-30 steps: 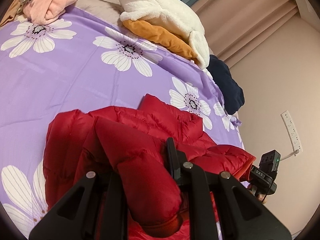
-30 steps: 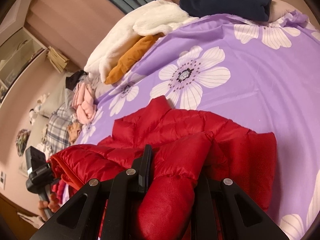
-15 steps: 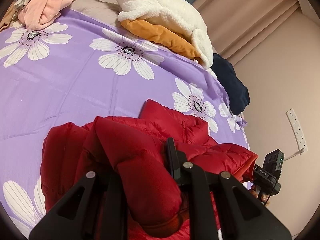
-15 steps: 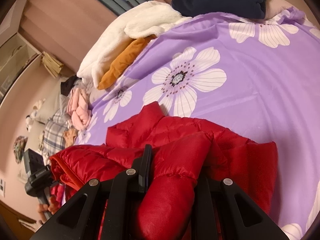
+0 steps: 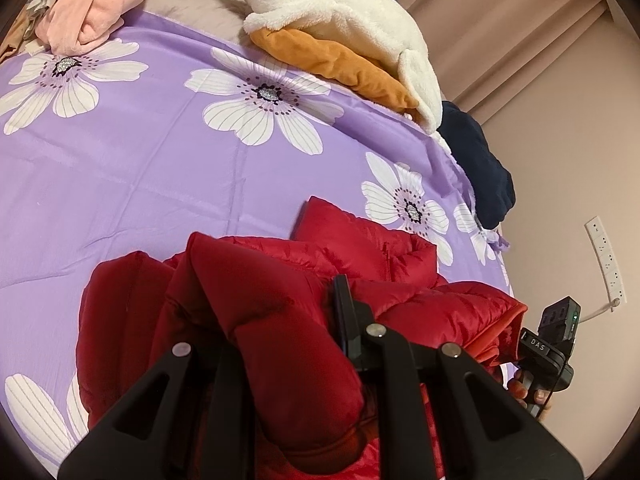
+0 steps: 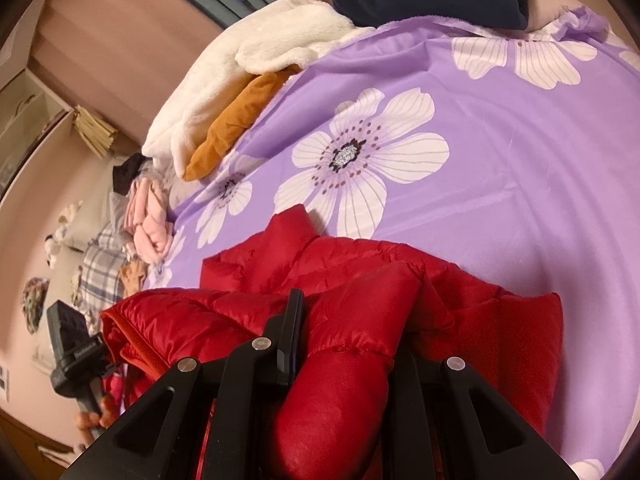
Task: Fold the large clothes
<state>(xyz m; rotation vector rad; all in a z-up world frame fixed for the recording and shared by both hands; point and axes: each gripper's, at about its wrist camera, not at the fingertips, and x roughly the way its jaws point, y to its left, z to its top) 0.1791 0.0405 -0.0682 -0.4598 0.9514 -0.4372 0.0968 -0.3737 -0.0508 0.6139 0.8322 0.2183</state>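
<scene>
A: What is the surface?

B: A bed under a purple sheet [image 5: 132, 184] printed with big white flowers. The sheet lies fairly smooth, with a few creases.

A: Where is the jacket?

B: The red puffer jacket [image 5: 384, 252] is bunched on the near part of the sheet, its collar pointing toward the far side. 1 sleeve runs up between the fingers of each gripper.

A: So both grippers hold it?

B: Yes. The left gripper [image 5: 288, 320] is clamped narrow on a red sleeve, and the right gripper [image 6: 348, 332] is clamped on the other sleeve the same way. In the left view the right gripper's black body shows at the jacket's right edge, with a hand [image 5: 528, 392] around its handle.

A: What else is on the bed?

B: Along the far edge, a white fleece [image 5: 340, 12] lies over an orange garment [image 5: 340, 64]. A navy garment [image 5: 476, 164] sits just past them at the sheet's corner. A pink garment [image 5: 96, 12] is heaped at the other end, next to plaid fabric [image 6: 100, 276].

A: And the room?

B: Beige walls, pinkish curtains [image 5: 500, 16] behind the fleece, and a white power strip [image 5: 604, 260] on the wall.
</scene>
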